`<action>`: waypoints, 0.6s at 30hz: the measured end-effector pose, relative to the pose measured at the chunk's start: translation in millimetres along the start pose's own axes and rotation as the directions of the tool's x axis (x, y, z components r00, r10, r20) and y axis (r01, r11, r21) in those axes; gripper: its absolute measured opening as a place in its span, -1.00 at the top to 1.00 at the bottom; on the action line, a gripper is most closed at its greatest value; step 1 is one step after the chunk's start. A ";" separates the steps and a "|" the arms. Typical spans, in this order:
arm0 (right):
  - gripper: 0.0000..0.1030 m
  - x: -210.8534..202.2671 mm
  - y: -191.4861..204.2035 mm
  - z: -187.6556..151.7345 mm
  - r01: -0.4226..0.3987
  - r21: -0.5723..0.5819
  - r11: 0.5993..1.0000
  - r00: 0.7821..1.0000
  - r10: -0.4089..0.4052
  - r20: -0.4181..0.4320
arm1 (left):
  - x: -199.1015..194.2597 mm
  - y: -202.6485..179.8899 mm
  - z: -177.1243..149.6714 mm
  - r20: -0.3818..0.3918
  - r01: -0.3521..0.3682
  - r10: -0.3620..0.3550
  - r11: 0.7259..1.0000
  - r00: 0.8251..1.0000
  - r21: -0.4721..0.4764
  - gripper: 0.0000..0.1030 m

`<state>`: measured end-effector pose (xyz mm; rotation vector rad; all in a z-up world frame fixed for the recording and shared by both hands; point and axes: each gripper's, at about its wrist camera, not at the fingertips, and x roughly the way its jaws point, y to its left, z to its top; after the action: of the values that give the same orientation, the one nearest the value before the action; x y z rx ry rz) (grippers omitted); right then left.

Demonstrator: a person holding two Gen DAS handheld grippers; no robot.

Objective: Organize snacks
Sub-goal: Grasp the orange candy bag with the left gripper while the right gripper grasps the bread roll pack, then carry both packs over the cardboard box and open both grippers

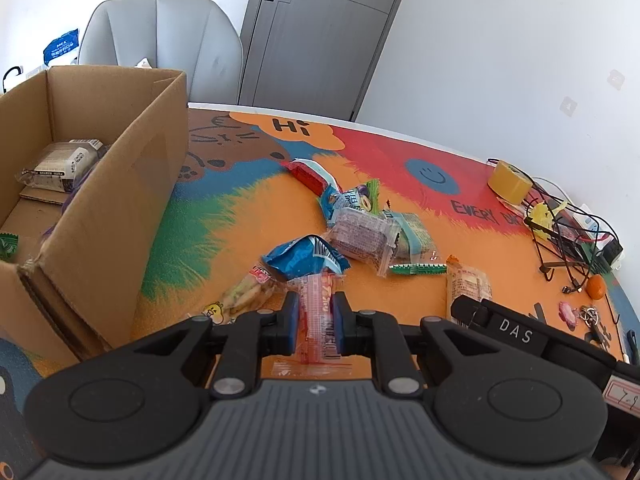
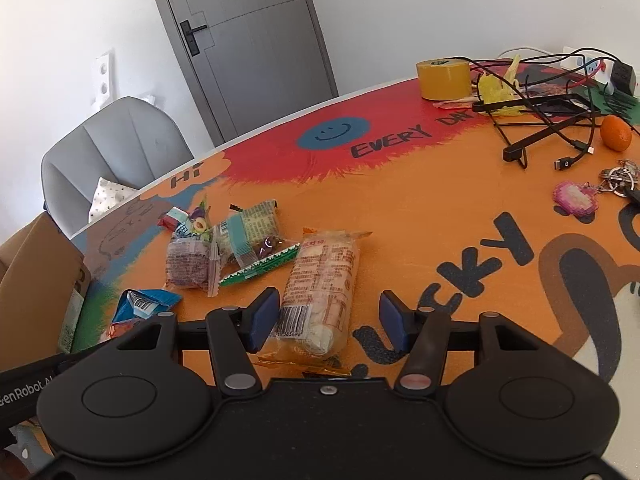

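Note:
My left gripper [image 1: 316, 310] is shut on a slim red-and-white snack stick [image 1: 318, 304], held just above the colourful table mat. To its left stands an open cardboard box [image 1: 120, 184] with a grey-wrapped snack [image 1: 60, 164] inside. Ahead lie a blue packet [image 1: 304, 256] and a heap of loose snacks [image 1: 368, 228]. In the right wrist view my right gripper [image 2: 328, 320] is open around a long tan cracker packet [image 2: 320, 276] lying on the mat. One pad is at the packet's left edge; the other stands clear of its right side.
At the table's far right are a yellow tape roll [image 2: 442, 78], tangled black cables on a wire stand [image 2: 540, 120], a small orange fruit [image 2: 616, 132] and keys with a pink charm [image 2: 574, 196]. A grey chair [image 1: 160, 48] stands behind the box.

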<state>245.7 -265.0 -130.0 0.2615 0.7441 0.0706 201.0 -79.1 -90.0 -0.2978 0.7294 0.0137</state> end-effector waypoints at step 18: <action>0.32 -18.8 9.5 1.7 -0.090 -0.023 0.996 0.994 0.091 0.053 | -23.3 5.3 8.2 0.067 0.004 -0.003 1.000 0.998 -0.015 0.68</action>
<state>233.3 -259.1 -113.9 0.2769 0.6775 0.1568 188.3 -69.7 -70.3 -0.3116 0.6628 0.0257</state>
